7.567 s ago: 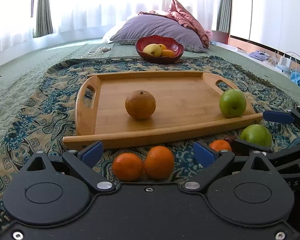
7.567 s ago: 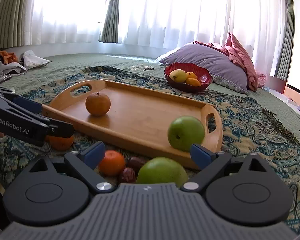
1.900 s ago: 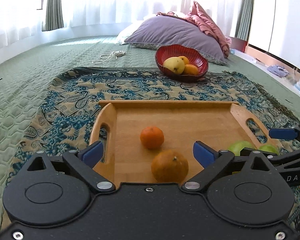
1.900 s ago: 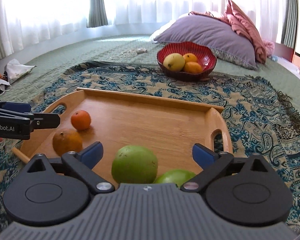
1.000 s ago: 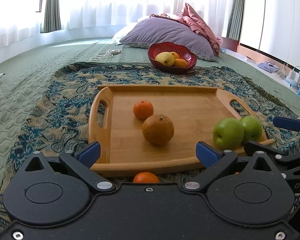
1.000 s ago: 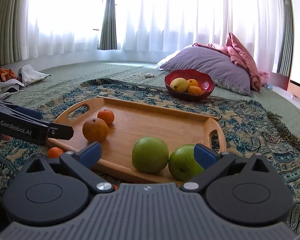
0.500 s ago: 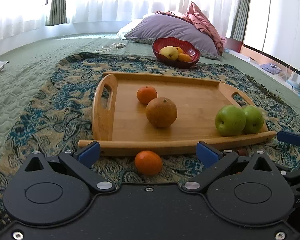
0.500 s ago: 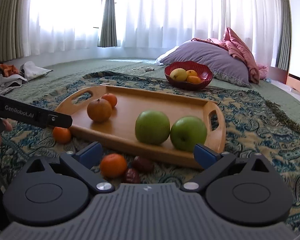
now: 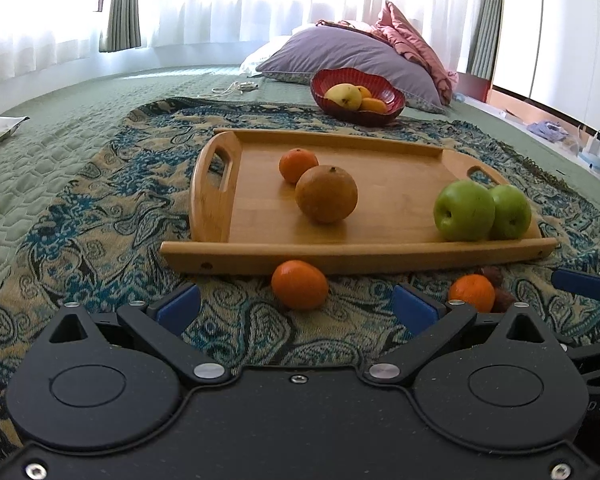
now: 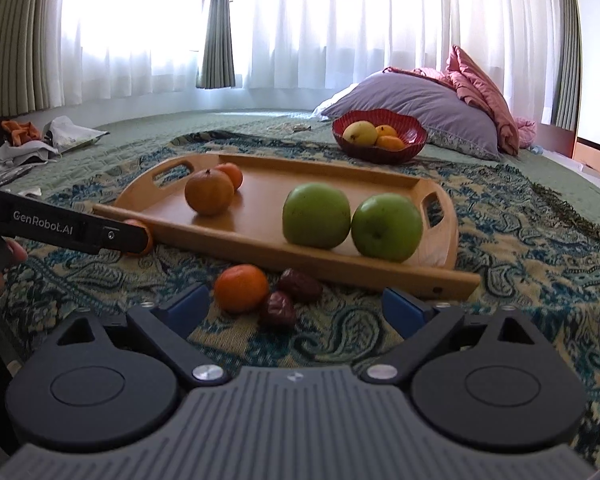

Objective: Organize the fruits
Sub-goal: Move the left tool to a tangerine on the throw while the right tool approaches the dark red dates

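Tray [image 9: 380, 256] lies long side across view; left tool [image 9: 296, 308] wide, right tool [image 10: 296, 306] closing, empty.

Wooden tray [image 9: 400, 200] with cut-out handles, flat on patterned cloth [image 9: 100, 216]. On it: a large dull-orange fruit [image 9: 326, 194] near the middle, a small tangerine [image 9: 298, 165] touching it on the far side, both toward the tray's left end; two green apples [image 10: 316, 216] [image 10: 387, 227] side by side, touching, at the near right corner. Off the tray, on the cloth just before its near edge: one tangerine [image 9: 300, 285], another tangerine [image 10: 241, 288] beside two dark wrinkled dates [image 10: 278, 308] [image 10: 299, 279]. Farther back, a red bowl [image 10: 380, 152] holding a yellow fruit and oranges.
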`<state>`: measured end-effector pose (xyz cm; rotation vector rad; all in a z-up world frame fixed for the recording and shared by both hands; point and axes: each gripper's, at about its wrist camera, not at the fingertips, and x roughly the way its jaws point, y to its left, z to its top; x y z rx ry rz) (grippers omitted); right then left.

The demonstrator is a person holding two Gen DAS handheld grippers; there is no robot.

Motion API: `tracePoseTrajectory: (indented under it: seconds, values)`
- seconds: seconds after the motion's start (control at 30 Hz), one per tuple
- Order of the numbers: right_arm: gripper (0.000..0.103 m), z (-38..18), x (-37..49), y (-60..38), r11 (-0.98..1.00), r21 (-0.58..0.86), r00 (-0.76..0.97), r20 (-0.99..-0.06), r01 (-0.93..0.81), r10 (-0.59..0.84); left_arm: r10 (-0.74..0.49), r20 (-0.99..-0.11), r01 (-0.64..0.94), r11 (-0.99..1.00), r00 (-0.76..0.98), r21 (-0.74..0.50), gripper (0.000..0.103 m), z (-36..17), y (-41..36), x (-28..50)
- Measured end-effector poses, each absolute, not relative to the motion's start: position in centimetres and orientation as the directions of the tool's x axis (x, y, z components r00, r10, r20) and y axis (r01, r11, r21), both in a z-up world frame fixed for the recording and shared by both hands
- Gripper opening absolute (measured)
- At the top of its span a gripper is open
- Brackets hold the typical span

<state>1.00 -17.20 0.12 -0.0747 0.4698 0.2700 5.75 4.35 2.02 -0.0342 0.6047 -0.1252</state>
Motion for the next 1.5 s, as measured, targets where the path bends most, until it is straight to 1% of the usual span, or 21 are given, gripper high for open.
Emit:
tracePoseTrajectory:
  seconds: [0.07, 0.17, 0.23, 0.27, 0.3, 0.37, 0.5, 0.53, 0.6, 0.73, 0.87, 1.0, 1.13, 1.23, 1.43, 1.5]
  values:
    - [0.097, -0.2, 0.9, -17.1, 0.961, -0.003, 0.852, -0.464, -0.276, 0.243, -0.119, -0.566, 0.105, 0.993, 0.816, -0.058, 0.102, 1.8, 4.3, 5.7]
    - [0.094, -0.6, 0.8, -16.9, 0.960, 0.007, 0.846, -0.471, -0.281, 0.251, -0.104, -0.568, 0.100, 0.994, 0.816, -0.038, 0.098, 1.4, 4.3, 5.8]
    - [0.089, -0.7, 0.8, -16.7, 0.960, 0.011, 0.846, -0.470, -0.281, 0.253, -0.098, -0.573, 0.097, 0.995, 0.814, -0.032, 0.094, 1.3, 4.3, 5.9]
    - [0.088, -0.7, 0.8, -16.7, 0.960, 0.013, 0.846, -0.468, -0.281, 0.254, -0.094, -0.577, 0.094, 0.995, 0.812, -0.030, 0.089, 1.2, 4.3, 6.1]
    - [0.084, -0.8, 0.8, -16.6, 0.960, 0.016, 0.847, -0.467, -0.281, 0.256, -0.094, -0.581, 0.094, 0.995, 0.808, -0.030, 0.082, 1.1, 4.3, 6.2]
    - [0.079, -0.8, 0.7, -16.6, 0.960, 0.017, 0.849, -0.464, -0.279, 0.254, -0.100, -0.592, 0.095, 0.995, 0.800, -0.040, 0.078, 1.0, 4.4, 6.7]
    - [0.061, -0.9, 0.7, -16.4, 0.967, 0.002, 0.862, -0.453, -0.256, 0.229, -0.100, -0.596, 0.085, 0.995, 0.796, -0.054, 0.076, 0.7, 4.4, 7.2]
    - [0.058, -0.9, 0.7, -16.4, 0.968, 0.001, 0.863, -0.452, -0.252, 0.225, -0.102, -0.595, 0.086, 0.995, 0.797, -0.055, 0.075, 0.7, 4.3, 7.3]
    - [0.055, -1.0, 0.8, -16.3, 0.969, 0.001, 0.862, -0.458, -0.247, 0.220, -0.109, -0.594, 0.093, 0.994, 0.797, -0.057, 0.071, 0.7, 4.2, 7.5]
    - [0.050, -0.9, 0.8, -16.2, 0.968, -0.001, 0.863, -0.453, -0.252, 0.224, -0.118, -0.591, 0.097, 0.993, 0.798, -0.068, 0.062, 0.6, 4.1, 8.0]
    - [0.050, -0.8, 0.9, -15.8, 0.968, -0.014, 0.870, -0.442, -0.250, 0.219, -0.117, -0.592, 0.096, 0.993, 0.798, -0.068, 0.055, 0.4, 4.1, 8.2]
    - [0.044, -0.7, 1.0, -15.7, 0.970, 0.007, 0.874, -0.433, -0.242, 0.220, -0.115, -0.592, 0.089, 0.993, 0.797, -0.072, 0.052, 0.4, 4.2, 8.3]
    - [0.035, -0.7, 1.1, -15.8, 0.973, 0.030, 0.876, -0.429, -0.229, 0.219, -0.117, -0.593, 0.091, 0.993, 0.797, -0.074, 0.049, 0.4, 4.4, 8.4]
    - [0.033, -0.9, 0.9, -15.8, 0.975, 0.034, 0.878, -0.429, -0.222, 0.214, -0.117, -0.591, 0.098, 0.993, 0.798, -0.065, 0.048, 0.4, 4.3, 8.3]
    - [0.033, -1.1, 0.5, -15.3, 0.972, 0.009, 0.876, -0.431, -0.235, 0.216, -0.112, -0.587, 0.094, 0.994, 0.801, -0.063, 0.048, 0.2, 4.1, 8.3]
    - [0.033, -1.0, 0.6, -15.4, 0.972, 0.020, 0.875, -0.433, -0.232, 0.218, -0.114, -0.586, 0.094, 0.994, 0.803, -0.064, 0.044, 0.2, 4.1, 8.2]
